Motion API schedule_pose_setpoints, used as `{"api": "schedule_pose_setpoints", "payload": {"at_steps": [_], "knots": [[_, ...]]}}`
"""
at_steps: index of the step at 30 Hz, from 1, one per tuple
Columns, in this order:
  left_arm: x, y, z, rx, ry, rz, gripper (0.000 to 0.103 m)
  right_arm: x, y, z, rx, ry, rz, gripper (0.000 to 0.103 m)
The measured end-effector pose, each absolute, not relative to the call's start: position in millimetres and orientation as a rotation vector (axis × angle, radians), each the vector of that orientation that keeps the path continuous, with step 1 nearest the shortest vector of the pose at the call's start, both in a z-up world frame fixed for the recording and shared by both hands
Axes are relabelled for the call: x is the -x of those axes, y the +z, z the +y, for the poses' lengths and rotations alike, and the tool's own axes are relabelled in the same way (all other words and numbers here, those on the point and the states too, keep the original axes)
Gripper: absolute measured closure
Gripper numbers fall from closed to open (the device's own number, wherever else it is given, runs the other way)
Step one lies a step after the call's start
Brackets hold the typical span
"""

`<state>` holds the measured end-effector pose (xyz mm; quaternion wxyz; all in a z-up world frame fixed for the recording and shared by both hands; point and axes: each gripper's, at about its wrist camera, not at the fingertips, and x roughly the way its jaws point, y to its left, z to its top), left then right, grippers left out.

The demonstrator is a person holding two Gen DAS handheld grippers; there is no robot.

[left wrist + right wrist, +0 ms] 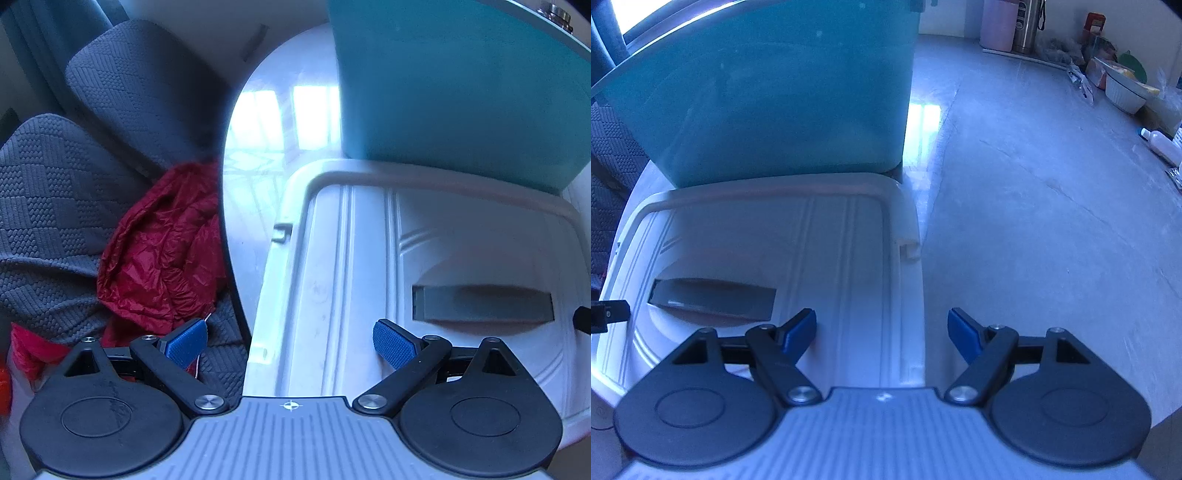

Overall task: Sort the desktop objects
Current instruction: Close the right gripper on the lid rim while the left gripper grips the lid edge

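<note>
A white plastic lid [369,258] with a grey handle slot [480,303] lies flat on the round table, in front of a teal storage bin [461,92]. My left gripper [290,347] is open, its blue pads straddling the lid's left edge without touching it. In the right wrist view the same lid [775,240] and bin [768,99] appear. My right gripper [882,334] is open too, astride the lid's right edge, one pad over the lid and one over the bare tabletop. Neither gripper holds anything.
Grey knitted chair cushions [74,206] and a red jacket [162,251] lie beyond the table's left edge. Far right on the white table [1052,221] stand a metal flask [1027,22], a pink container [997,22], a white bowl [1124,94], a small white bottle [1161,144] and packets.
</note>
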<state>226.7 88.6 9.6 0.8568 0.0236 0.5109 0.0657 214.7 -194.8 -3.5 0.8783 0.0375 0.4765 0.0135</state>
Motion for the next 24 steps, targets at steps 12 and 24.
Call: {"api": "schedule_pose_setpoints", "payload": {"at_steps": [12, 24], "knots": [[-238.3, 6.2, 86.8, -0.013, 0.115, 1.08, 0.005, -227.0, -10.8, -210.2, -0.15, 0.027, 1.033, 0.012], [-240.7, 1.9, 100.8, 0.039, 0.152, 1.073, 0.002, -234.1, -5.2, -205.7, -0.119, 0.174, 1.067, 0.048]]}}
